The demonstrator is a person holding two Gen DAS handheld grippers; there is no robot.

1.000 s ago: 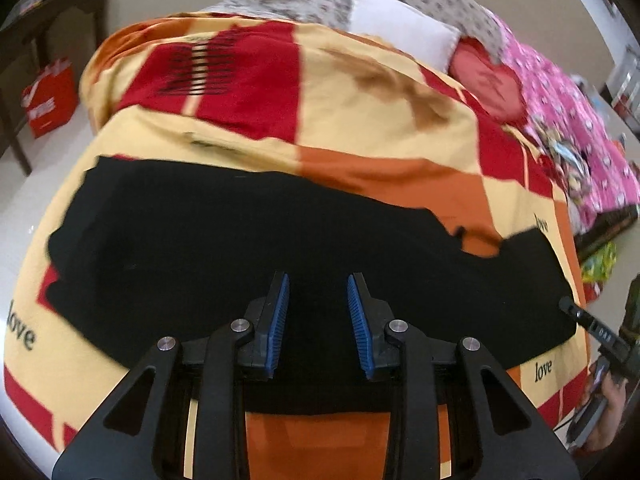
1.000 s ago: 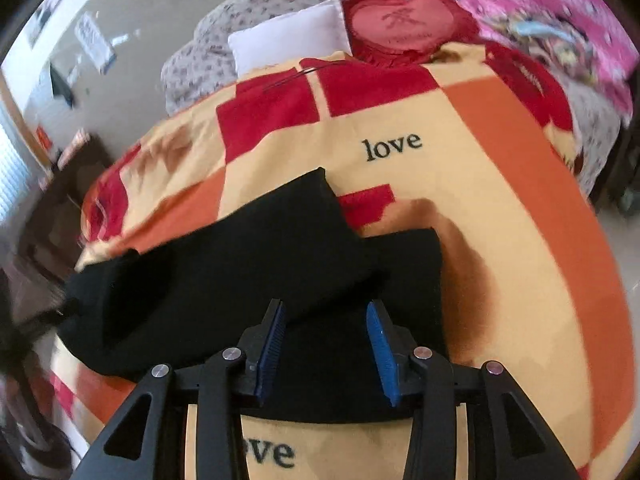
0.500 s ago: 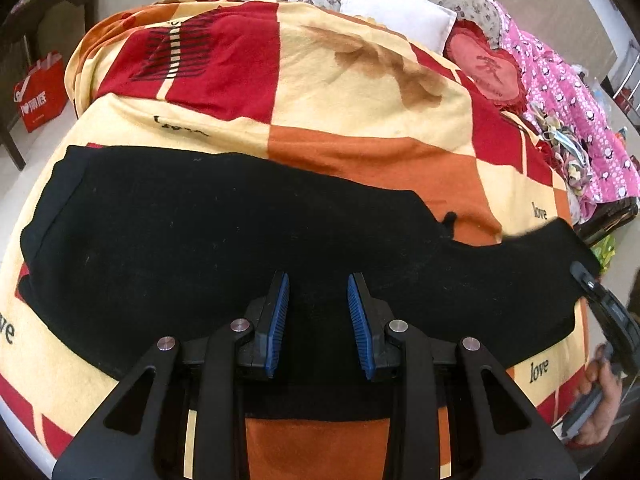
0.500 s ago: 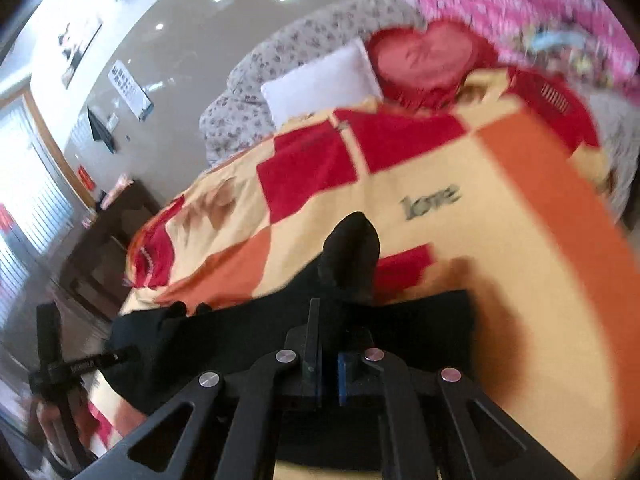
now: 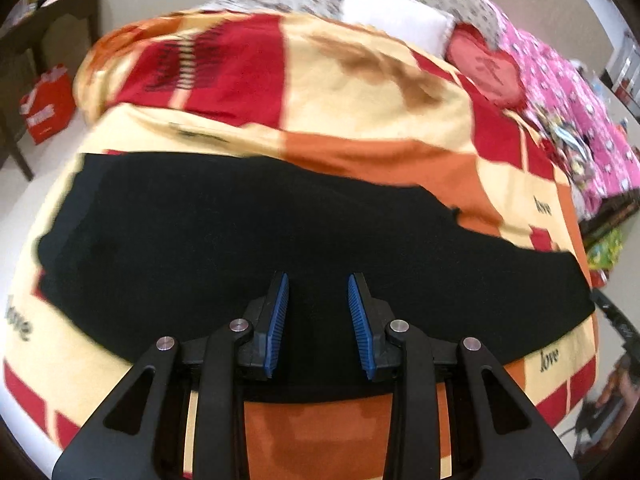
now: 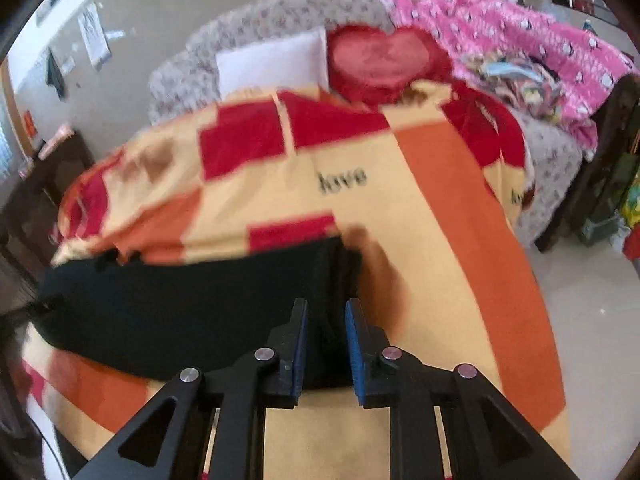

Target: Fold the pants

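Black pants (image 5: pixel 248 240) lie flat and lengthwise across a checked red, orange and yellow blanket (image 5: pixel 360 92) on a bed. My left gripper (image 5: pixel 316 284) is open and empty, hovering over the near edge of the pants at their middle. In the right wrist view the pants (image 6: pixel 192 308) stretch to the left, with their leg ends stacked near the fingers. My right gripper (image 6: pixel 326 312) is open with a narrow gap, over that end of the pants, holding nothing.
A white pillow (image 5: pixel 394 20), a red heart cushion (image 5: pixel 486 68) and a pink quilt (image 5: pixel 576 92) lie at the head of the bed. A dark wooden table (image 5: pixel 36 40) and a red bag (image 5: pixel 46 106) stand to the left. The floor (image 6: pixel 592 320) lies right of the bed.
My right gripper was shut on a lifted pants leg end half a second ago; now it is open and that leg lies flat on the other. The left gripper stayed open.
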